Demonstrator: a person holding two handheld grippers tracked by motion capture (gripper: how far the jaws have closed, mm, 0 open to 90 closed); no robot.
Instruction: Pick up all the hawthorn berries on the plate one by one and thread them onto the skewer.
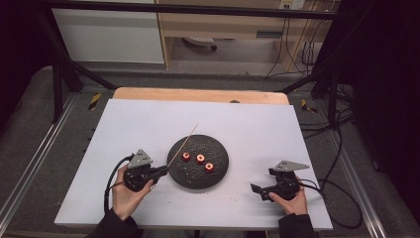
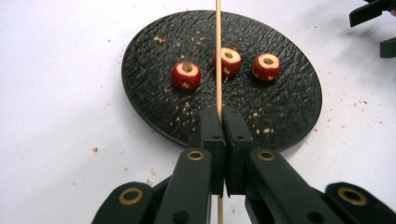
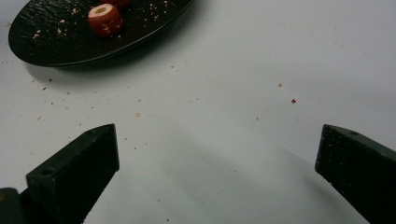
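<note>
A round black plate (image 1: 220, 171) (image 2: 154, 56) (image 3: 42, 42) lies mid-table with three red cored fruit pieces (image 1: 199, 159) (image 2: 187, 75) in a row on it. My left gripper (image 1: 161, 172) (image 2: 220, 116) is shut on a thin wooden skewer (image 1: 183, 144) (image 2: 218, 51), which slants up and away over the plate's left edge. In the left gripper view the skewer crosses in front of the middle piece (image 2: 229, 60). My right gripper (image 1: 258, 191) (image 3: 217, 158) rests open on the white table to the plate's right, nothing between its jaws. One fruit piece (image 3: 105, 19) appears in the right gripper view.
Crumbs are scattered on the plate and the white table top (image 1: 124, 124) around it. A wooden edge (image 1: 198, 94) runs along the table's far side. Black cables (image 1: 341, 198) trail off the right side.
</note>
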